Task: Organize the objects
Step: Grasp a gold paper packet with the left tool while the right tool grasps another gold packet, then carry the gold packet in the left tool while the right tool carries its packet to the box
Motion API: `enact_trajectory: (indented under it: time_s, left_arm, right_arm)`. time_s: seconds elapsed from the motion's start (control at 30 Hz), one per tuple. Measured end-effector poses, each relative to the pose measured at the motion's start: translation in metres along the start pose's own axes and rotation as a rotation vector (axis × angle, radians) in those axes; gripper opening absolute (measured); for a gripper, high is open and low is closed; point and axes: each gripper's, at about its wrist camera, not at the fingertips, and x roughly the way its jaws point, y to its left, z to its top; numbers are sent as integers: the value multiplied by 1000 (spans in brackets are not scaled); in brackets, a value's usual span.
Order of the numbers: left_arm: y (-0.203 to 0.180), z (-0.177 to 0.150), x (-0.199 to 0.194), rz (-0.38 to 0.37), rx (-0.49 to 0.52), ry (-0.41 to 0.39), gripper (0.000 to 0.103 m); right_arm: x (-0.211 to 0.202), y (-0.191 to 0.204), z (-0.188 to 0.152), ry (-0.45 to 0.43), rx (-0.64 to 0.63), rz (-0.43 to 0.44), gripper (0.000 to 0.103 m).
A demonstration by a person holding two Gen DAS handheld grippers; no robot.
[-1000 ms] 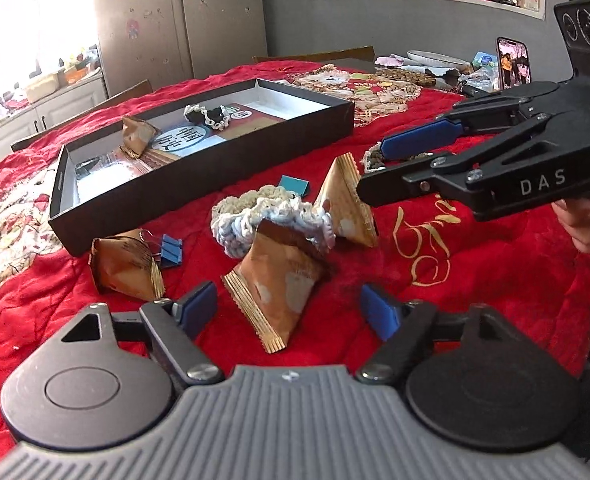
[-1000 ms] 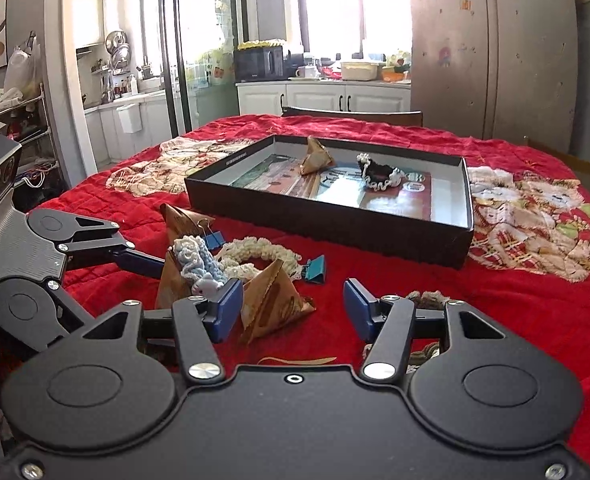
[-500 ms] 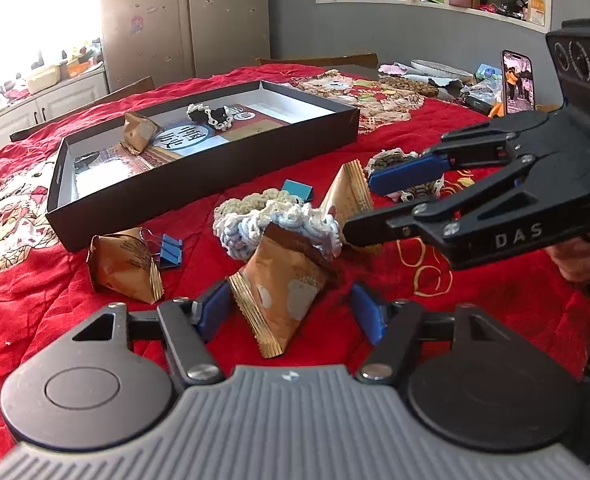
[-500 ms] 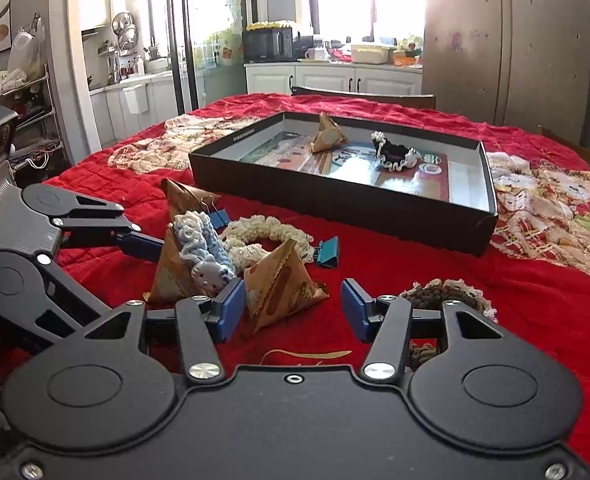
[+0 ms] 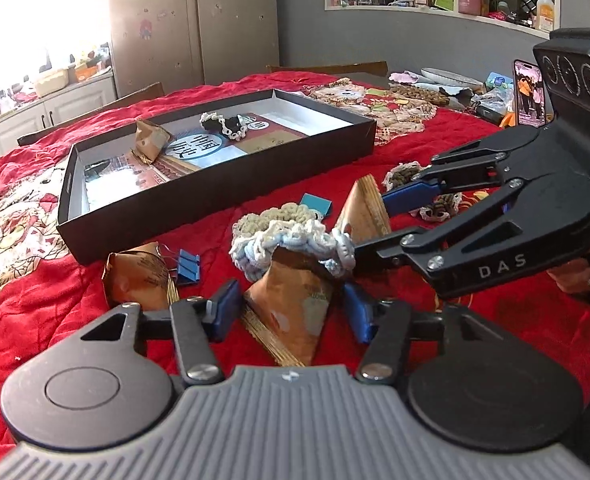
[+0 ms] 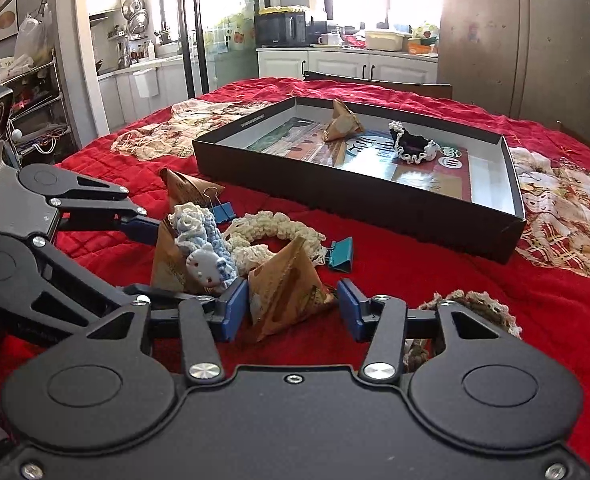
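Two brown triangular packets stand side by side on the red cloth. My left gripper (image 5: 291, 314) straddles the near packet (image 5: 295, 300), which has a blue-white crochet band (image 5: 295, 244) draped over it. Its jaws are closing, with a small gap still showing at the right pad. My right gripper (image 6: 293, 308) straddles the other packet (image 6: 287, 284), jaws closing too, pads just short of gripping it. Each gripper shows in the other's view: the right gripper (image 5: 371, 224) and the left gripper (image 6: 155, 264). Beyond them lies the black shallow box (image 5: 215, 196), holding one packet (image 5: 149, 142) and a black crochet piece (image 5: 227, 124).
A third packet (image 5: 139, 276) with a blue binder clip (image 5: 187, 266) lies at the left. A teal clip (image 6: 341, 254), a cream crochet band (image 6: 279, 226) and a brown crochet piece (image 6: 471, 308) lie nearby. A phone (image 5: 529, 92) stands at the back right. A hand (image 5: 579, 280) holds the right gripper.
Both grippers' jaws have narrowed around their packets. The right gripper has come lower and nearer to the left one.
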Motion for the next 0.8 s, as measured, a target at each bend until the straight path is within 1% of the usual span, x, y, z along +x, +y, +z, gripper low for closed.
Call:
enact_trajectory:
  time_s: [0.2, 0.23, 0.33, 0.47, 0.67, 0.8]
  left_arm:
    - [-2, -1, -2, 4, 19, 4, 54]
    - [-3, -1, -2, 5, 20, 6, 54]
    - [-3, 0, -4, 3, 22, 11, 51]
    - [-6, 2, -7, 16, 38, 26, 49]
    - [-8, 6, -15, 45, 60, 41, 49]
    - [-9, 9, -21, 45, 61, 35, 49]
  right_arm:
    - [0, -5, 0, 2, 30, 12, 36]
    - [-2, -6, -1, 0, 40, 18, 32]
    - [-6, -9, 0, -3, 60, 36, 31]
    - [-12, -9, -2, -11, 56, 26, 30]
    - [-25, -9, -1, -43, 42, 5, 30]
    - [-35, -11, -1, -62, 44, 1, 30]
